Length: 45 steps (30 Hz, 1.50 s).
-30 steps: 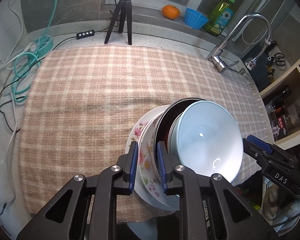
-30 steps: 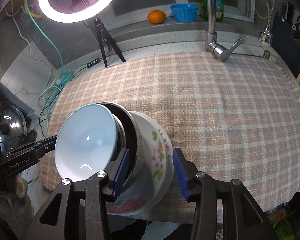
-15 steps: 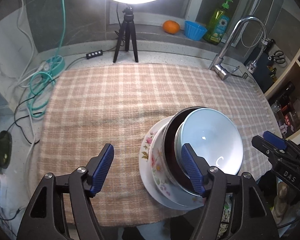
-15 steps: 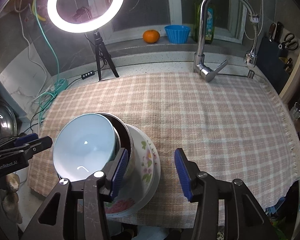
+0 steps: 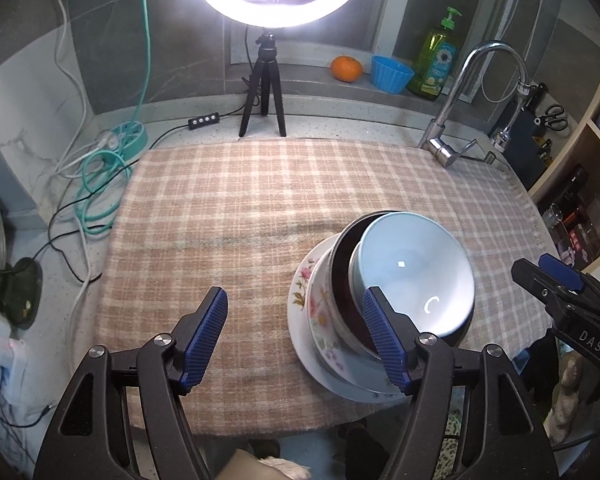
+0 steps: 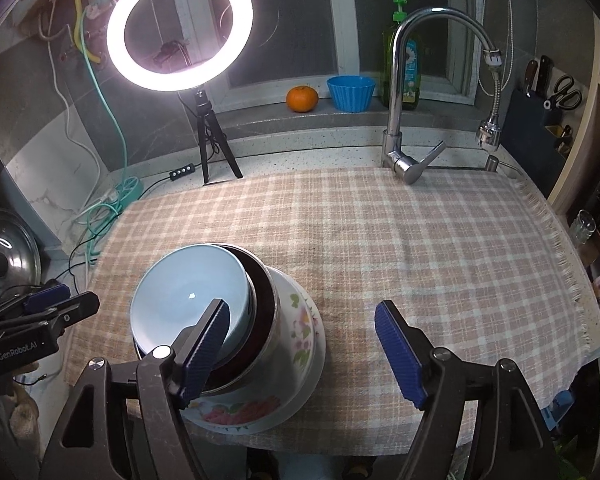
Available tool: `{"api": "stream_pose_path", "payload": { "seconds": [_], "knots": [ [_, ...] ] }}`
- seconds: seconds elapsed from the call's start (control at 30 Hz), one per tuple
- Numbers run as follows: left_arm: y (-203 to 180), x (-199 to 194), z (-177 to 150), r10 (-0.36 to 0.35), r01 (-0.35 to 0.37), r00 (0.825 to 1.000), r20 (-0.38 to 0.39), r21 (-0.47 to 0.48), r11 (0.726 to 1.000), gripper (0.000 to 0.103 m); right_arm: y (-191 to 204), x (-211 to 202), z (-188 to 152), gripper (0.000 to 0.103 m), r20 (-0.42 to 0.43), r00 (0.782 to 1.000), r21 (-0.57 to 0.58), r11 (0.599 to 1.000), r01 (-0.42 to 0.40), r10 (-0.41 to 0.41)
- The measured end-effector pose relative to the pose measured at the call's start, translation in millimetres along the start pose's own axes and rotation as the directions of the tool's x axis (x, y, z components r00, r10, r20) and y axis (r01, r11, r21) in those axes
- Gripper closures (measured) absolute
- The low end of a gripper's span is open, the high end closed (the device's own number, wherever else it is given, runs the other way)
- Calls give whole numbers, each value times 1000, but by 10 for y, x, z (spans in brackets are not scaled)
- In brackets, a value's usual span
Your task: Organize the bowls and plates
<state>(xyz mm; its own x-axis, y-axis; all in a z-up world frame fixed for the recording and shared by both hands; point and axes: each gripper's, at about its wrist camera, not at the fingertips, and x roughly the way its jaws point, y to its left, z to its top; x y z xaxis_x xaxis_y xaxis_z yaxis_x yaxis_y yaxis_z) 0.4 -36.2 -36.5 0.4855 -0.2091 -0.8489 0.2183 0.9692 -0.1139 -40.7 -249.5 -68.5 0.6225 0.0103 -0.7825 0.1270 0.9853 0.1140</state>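
Note:
A stack stands near the front edge of the checked cloth: a light blue bowl (image 5: 414, 270) on top, nested in a dark bowl (image 5: 346, 280), inside a floral bowl (image 5: 320, 304), on a white floral plate (image 5: 304, 320). The stack also shows in the right wrist view, with the blue bowl (image 6: 188, 284) and the floral bowl (image 6: 296, 328). My left gripper (image 5: 300, 332) is open and empty, above and left of the stack. My right gripper (image 6: 300, 348) is open and empty, above the stack's right side.
A ring light on a tripod (image 5: 264, 92) stands at the back. An orange (image 5: 346, 69), a blue cup (image 5: 392, 73) and a soap bottle (image 5: 436, 60) sit on the sill. A faucet (image 6: 400, 136) rises at the back right. Cables (image 5: 100, 176) lie left of the cloth.
Both grippers opened, let go of the stack's rim and pulled up and back. The stack stays on the cloth.

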Motion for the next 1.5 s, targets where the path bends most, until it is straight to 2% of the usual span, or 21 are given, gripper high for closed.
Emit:
{"api": "stream_pose_path", "payload": {
  "seconds": [0.07, 1.5],
  "knots": [
    [-25, -22, 1, -7, 7, 1000, 6, -2, 1000, 29, -5, -4, -17, 31, -2, 1000, 3, 1000, -1, 1],
    [-103, -151, 23, -16, 16, 999, 46, 9, 1000, 29, -94, -19, -85, 31, -15, 1000, 18, 1000, 7, -7]
  ]
}}
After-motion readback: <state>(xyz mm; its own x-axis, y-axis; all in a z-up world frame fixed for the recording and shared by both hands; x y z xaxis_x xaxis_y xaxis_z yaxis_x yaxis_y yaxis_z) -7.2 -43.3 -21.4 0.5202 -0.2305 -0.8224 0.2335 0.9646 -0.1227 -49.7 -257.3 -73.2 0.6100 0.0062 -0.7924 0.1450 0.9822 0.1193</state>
